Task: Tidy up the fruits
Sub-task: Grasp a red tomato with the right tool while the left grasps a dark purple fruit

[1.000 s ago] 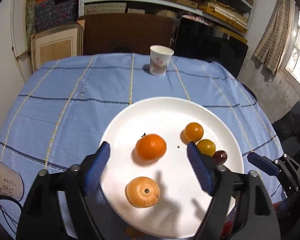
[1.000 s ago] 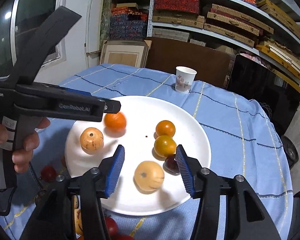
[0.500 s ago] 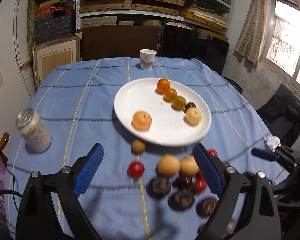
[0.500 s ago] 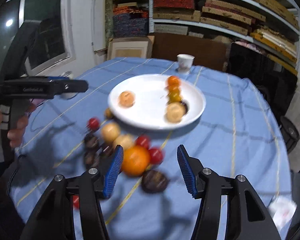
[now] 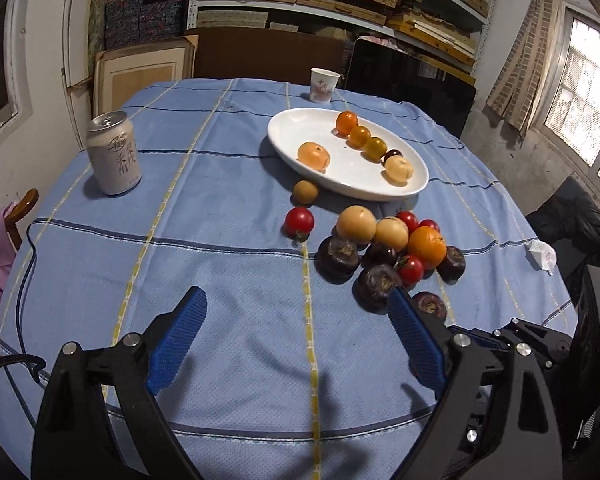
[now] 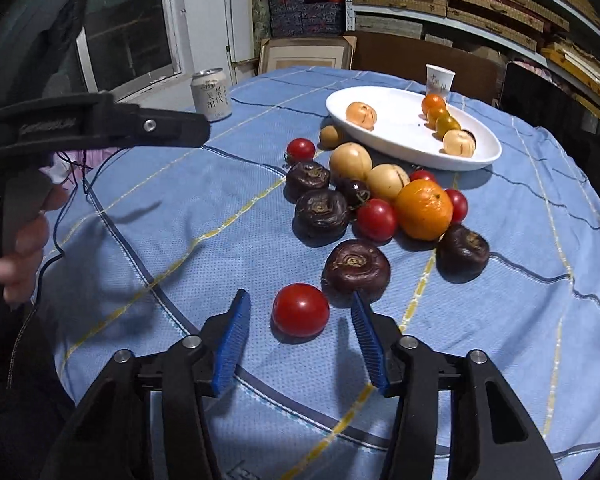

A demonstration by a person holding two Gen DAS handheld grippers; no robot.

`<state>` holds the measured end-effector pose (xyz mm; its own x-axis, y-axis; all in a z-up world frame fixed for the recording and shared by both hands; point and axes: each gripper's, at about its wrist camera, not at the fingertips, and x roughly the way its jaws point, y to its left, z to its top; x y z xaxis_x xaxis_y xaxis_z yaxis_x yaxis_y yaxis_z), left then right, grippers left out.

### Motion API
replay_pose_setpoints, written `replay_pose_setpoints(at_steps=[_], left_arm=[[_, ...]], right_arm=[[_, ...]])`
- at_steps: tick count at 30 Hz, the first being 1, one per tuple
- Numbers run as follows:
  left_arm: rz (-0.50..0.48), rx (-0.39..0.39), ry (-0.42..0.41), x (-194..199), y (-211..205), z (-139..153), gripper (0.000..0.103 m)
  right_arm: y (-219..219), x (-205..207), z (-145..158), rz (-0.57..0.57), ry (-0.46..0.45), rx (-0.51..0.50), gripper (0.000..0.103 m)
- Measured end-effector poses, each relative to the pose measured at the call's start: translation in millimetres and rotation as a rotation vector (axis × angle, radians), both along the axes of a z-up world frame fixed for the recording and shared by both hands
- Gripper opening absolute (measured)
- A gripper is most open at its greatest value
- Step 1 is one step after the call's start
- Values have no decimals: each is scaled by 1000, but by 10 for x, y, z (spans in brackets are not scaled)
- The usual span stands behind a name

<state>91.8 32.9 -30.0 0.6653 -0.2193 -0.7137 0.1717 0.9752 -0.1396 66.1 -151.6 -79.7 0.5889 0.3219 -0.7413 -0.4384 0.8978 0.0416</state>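
A white plate holds several orange and yellow fruits in the far half of the blue cloth. A loose pile lies in front of it: an orange, red tomatoes, pale yellow fruits and dark purple ones. My right gripper is open, low over the cloth, with a red tomato between its blue pads, not touching. My left gripper is open and empty above bare cloth, near the pile's front edge; it also shows at the left of the right wrist view.
A silver drink can stands at the left. A paper cup stands behind the plate. A crumpled tissue lies at the right edge. Shelves and boxes stand behind the table.
Both grippers have pulled back from the plate toward the table's near edge. The right gripper has come down around a red tomato at the front of the pile.
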Motion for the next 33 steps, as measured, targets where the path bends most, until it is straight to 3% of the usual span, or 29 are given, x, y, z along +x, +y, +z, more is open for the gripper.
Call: replay_pose_setpoints(at_steps=[1,2,9,16,20,22,25,33], left_arm=[[2,10,-1,-10,-6,-18,90],[0,17,0,-11,-18,-35,90],[-70,80,29,2,-289,-177,90],[-177,125,33,48,-950,-340,88],[-228,166,63,88,-1277,-483,65],[-240,155,90,128,-1352,-551,62],[-245,185,82,121,-1444,-581,49],[-237,174,106,215,-1519,-634,49]], right_arm=[[22,10,-26,-5,2,-13,32],[39,12,-41,-5,5,-19,31],[-139,-251,98,-5,-60,-69,30],[-574,-532,121,-79,-76,-93,31],[-721,-589,97,-108,-75,-81,31],[-771,-589,89,-117,-74,-78,31],[-797,-587,83,-117,-76,-65,31],[-810,-603,77,-118,-80,-46,31]])
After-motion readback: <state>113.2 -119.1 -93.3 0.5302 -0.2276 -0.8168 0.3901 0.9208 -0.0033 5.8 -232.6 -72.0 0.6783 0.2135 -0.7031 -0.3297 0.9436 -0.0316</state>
